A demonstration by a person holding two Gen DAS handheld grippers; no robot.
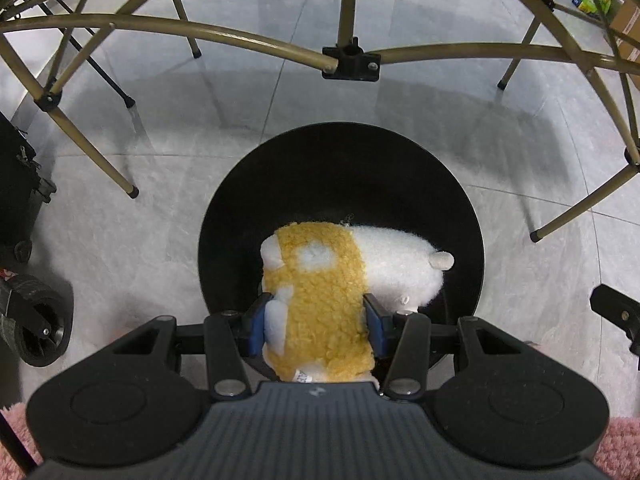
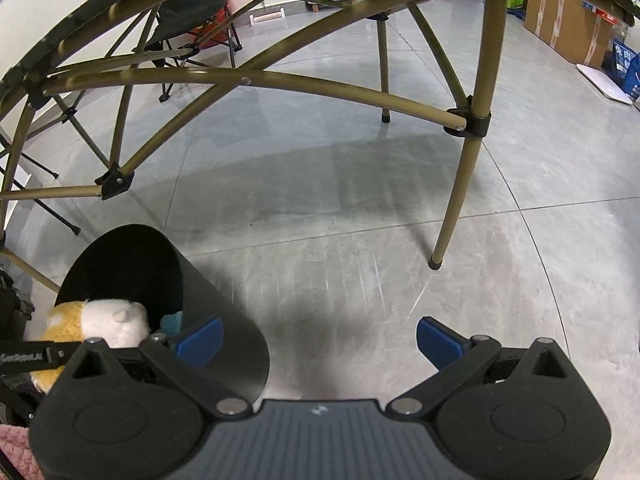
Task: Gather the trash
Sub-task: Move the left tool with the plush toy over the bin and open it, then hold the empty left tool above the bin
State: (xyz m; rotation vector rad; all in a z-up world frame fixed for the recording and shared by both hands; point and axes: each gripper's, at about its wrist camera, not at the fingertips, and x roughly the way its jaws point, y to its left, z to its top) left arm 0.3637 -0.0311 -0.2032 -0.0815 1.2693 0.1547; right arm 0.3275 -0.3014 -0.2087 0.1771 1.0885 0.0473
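A yellow and white plush toy [image 1: 320, 292] is clamped between the blue pads of my left gripper [image 1: 318, 322], which is shut on its yellow body. The toy hangs over the round mouth of a black bin [image 1: 340, 160] that stands on the grey floor, its white head pointing right. In the right wrist view the same plush toy [image 2: 108, 318] shows at the mouth of the black bin [image 2: 216, 308] at lower left, with something teal [image 2: 173, 322] inside. My right gripper [image 2: 318, 342] stands open and empty over bare floor to the right of the bin.
Olive metal legs and cross bars of a folding table [image 1: 352, 56] arch over the bin, and one leg [image 2: 460, 184] stands on the floor right of it. A black wheeled case [image 1: 24, 208] is at left. Cardboard boxes [image 2: 568, 28] sit at the far right.
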